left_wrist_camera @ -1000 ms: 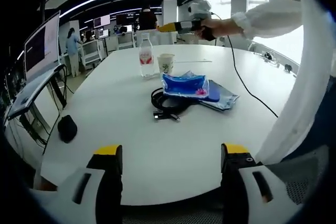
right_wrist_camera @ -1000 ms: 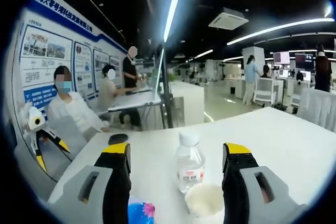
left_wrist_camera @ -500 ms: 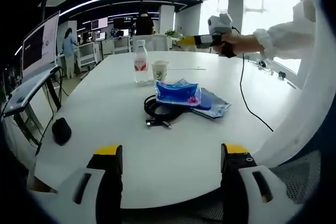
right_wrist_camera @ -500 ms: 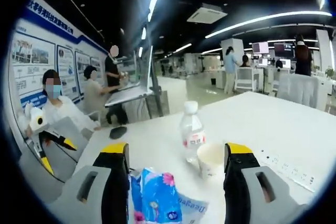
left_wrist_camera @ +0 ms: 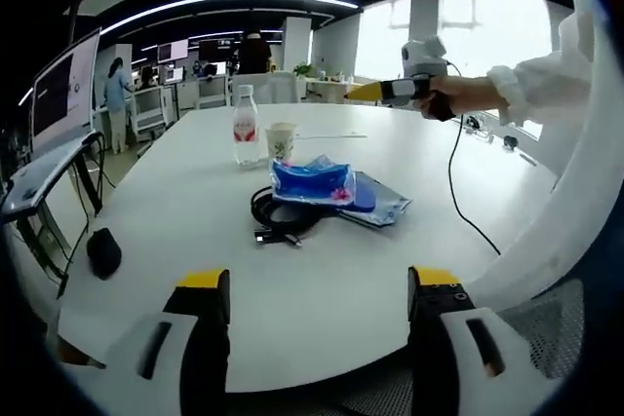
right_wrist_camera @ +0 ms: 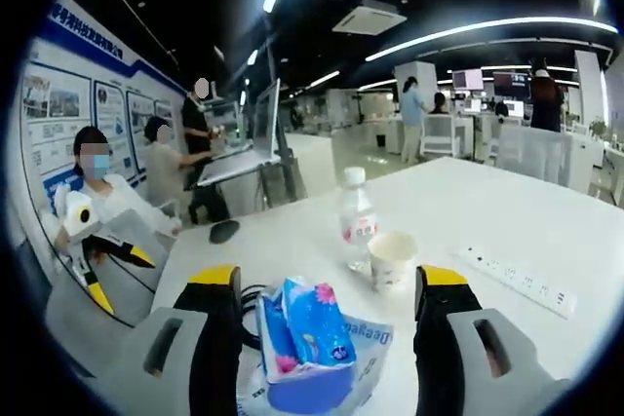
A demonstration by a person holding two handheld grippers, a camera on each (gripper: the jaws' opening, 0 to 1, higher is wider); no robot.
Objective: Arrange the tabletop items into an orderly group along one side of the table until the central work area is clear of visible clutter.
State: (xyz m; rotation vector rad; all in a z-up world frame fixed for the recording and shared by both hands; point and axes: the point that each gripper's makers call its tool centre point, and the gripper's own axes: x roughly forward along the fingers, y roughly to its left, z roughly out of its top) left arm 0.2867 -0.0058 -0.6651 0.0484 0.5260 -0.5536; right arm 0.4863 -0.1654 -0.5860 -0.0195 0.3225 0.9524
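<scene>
Clustered mid-table on the white table are a water bottle, a paper cup, a blue tissue pack lying on a flat blue packet, and a coiled black cable. My left gripper is open at the near edge, well short of them. My right gripper hovers above the far side in a hand. In the right gripper view, my right gripper is open over the tissue pack, with the bottle and cup beyond. My left gripper is at the left.
A black mouse lies near the table's left edge, also in the right gripper view. A white power strip lies at the right. A black cord trails across the table. People sit and stand at desks behind.
Both views have shifted with the hands. The right gripper view now looks lower, bringing more of the tissue pack and a power strip into sight. The table items have not moved.
</scene>
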